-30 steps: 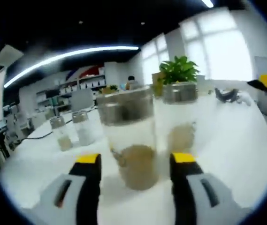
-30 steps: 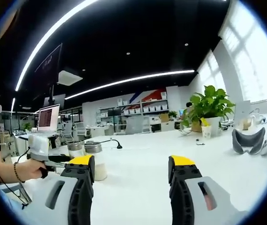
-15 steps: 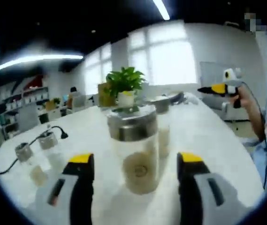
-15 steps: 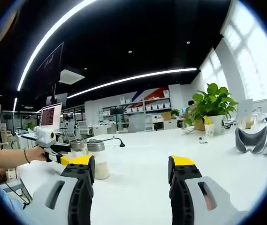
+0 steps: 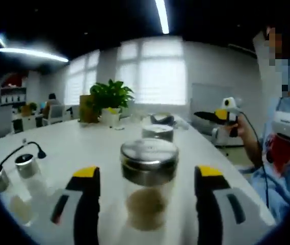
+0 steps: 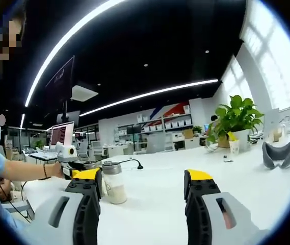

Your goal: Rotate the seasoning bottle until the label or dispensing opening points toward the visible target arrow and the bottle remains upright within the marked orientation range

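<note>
A clear glass seasoning bottle (image 5: 149, 190) with a metal lid stands upright on the white counter (image 5: 83, 148), between the left gripper (image 5: 150, 176)'s open jaws. It looks light, rigid, slippery; hold the glass body below the lid. The right gripper (image 6: 143, 178) hangs open, empty.

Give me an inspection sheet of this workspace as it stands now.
Surface: white table, bare at its middle.
Job's things: seasoning bottle, upright, steel lid, tan powder; no arrow mark seen.
Clutter: second bottle behind it, two small shakers, grey headset, potted plant.
Grippers: left claw open, straddling the bottle, jaws apart from the glass; right claw open, holding nothing.
Cables: black cable on the table.
Surroundings: office, shelves, windows, laptop.
</note>
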{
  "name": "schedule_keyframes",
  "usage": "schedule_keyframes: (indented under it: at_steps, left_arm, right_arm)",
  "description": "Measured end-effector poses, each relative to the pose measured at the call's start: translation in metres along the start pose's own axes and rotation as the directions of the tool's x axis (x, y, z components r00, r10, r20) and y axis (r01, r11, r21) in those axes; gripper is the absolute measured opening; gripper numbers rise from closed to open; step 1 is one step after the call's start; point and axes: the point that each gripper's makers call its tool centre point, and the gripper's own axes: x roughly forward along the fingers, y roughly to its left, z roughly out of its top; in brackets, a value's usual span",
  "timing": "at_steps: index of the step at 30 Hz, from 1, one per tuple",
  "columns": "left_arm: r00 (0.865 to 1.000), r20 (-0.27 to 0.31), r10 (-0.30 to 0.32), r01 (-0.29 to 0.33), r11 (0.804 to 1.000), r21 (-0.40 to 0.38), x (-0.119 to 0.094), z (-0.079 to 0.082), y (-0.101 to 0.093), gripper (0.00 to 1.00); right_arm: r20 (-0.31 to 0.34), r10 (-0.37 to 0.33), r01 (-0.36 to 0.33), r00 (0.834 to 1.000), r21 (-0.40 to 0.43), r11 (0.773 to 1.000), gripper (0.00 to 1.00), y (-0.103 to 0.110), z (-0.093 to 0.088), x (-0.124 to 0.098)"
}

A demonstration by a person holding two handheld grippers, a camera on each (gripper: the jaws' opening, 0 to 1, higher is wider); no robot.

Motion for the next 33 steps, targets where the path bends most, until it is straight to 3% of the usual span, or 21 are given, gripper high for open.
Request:
schedule_keyframes:
  at_steps: [3, 9, 10, 21, 25, 31, 33]
  left_arm:
    - [1.000, -0.021, 0.013, -0.012, 0.999, 0.046, 0.001, -0.001, 0.003, 0.57]
    - [0.998, -0.039, -0.051, 0.051, 0.999, 0.008, 0.005, -0.005, -0.007, 0.44]
    - [0.999, -0.042, -0.019, 0.020, 1.000, 0.017, 0.003, -0.007, -0.002, 0.44]
    - [0.999, -0.033, 0.036, -0.035, 0.998, 0.046, 0.002, -0.009, -0.001, 0.43]
    - [0.996, -0.021, 0.085, -0.084, 0.996, 0.043, 0.003, -0.009, -0.001, 0.43]
    - [0.978, -0.031, 0.205, -0.205, 0.978, 0.028, 0.004, -0.007, 0.003, 0.43]
    - [0.966, -0.034, 0.255, -0.254, 0.967, 0.022, 0.005, -0.007, 0.004, 0.43]
  right_arm:
    - [0.019, 0.000, 0.000, 1.000, 0.016, 1.000, 0.68, -0.002, 0.002, 0.001]
    - [0.046, 0.011, -0.012, 0.999, 0.013, 1.000, 0.70, 0.000, 0.008, 0.000]
    - [0.048, 0.008, -0.008, 0.999, 0.011, 1.000, 0.70, -0.001, 0.008, 0.000]
    - [0.015, -0.040, 0.040, 0.999, -0.022, 0.999, 0.70, -0.010, 0.004, -0.002]
    - [0.006, -0.046, 0.046, 0.999, -0.033, 0.998, 0.70, -0.011, 0.003, -0.003]
    - [0.002, -0.061, 0.061, 0.998, -0.044, 0.997, 0.70, -0.014, 0.003, -0.004]
    - [-0.001, -0.067, 0.067, 0.998, -0.051, 0.996, 0.70, -0.013, 0.004, -0.005]
